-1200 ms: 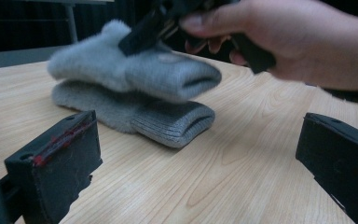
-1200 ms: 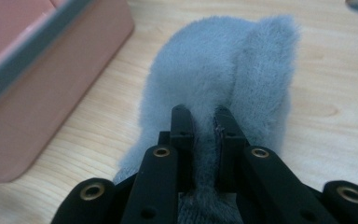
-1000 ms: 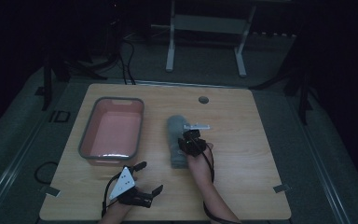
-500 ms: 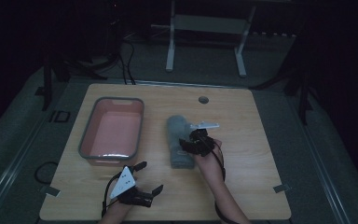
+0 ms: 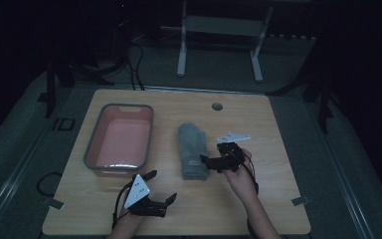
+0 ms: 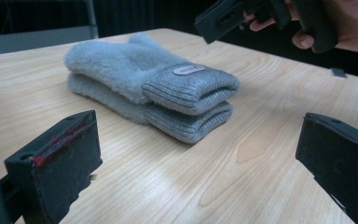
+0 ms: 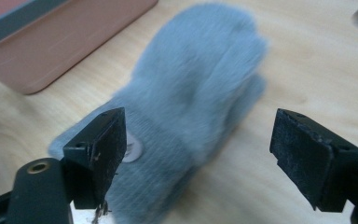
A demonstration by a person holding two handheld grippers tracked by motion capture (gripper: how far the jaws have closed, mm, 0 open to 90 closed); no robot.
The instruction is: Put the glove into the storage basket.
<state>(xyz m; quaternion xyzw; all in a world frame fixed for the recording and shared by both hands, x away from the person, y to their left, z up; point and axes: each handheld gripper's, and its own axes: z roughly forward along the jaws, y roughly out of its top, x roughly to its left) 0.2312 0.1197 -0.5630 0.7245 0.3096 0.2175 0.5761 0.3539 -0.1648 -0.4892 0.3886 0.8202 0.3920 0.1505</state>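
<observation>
Two grey fleece mittens [image 5: 191, 149] lie stacked in the middle of the wooden table [image 5: 278, 149], cuffs toward me; the top cuff carries a small oval label [image 6: 188, 69]. My right gripper [image 5: 207, 163] hovers just right of the cuffs, pointing at them. Its jaws have just been opening and now stand wide with nothing pressed between them; the mittens [image 7: 200, 84] lie beyond and below the pads. My left gripper [image 5: 160, 186] rests near the front edge, open and empty, facing the mittens [image 6: 149, 84] from a short way off. The right gripper [image 6: 242, 16] shows at the top of the left gripper view.
A pink tub [image 5: 119, 142] with a grey rim stands left of the mittens, and its wall [image 7: 65, 42] is close by in the right gripper view. A round cable hole [image 5: 217, 106] sits near the far edge. A metal stand [image 5: 219, 30] is on the floor beyond.
My right hand has drawn back off the mittens toward the right and a little nearer to me. The mittens stay flat on the table. The left gripper has not moved.
</observation>
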